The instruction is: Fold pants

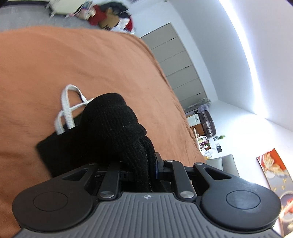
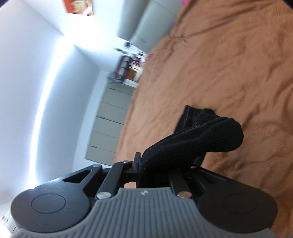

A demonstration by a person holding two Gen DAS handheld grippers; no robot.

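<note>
The pants are black ribbed knit with a white drawstring [image 1: 65, 109]. In the left wrist view a bunched fold of the pants [image 1: 113, 124] rises out of my left gripper [image 1: 144, 170], which is shut on the fabric above the orange bed cover [image 1: 82, 64]. In the right wrist view my right gripper [image 2: 155, 164] is shut on another bunch of the pants [image 2: 201, 137], held over the orange bed cover [image 2: 228, 64]. The fabric hides the fingertips in both views.
A grey chest of drawers [image 1: 175, 60] stands by the white wall past the bed edge; it also shows in the right wrist view [image 2: 109, 124]. Shelves with small items [image 1: 205, 128] and a pile of clothes and boxes [image 1: 109, 16] lie beyond the bed.
</note>
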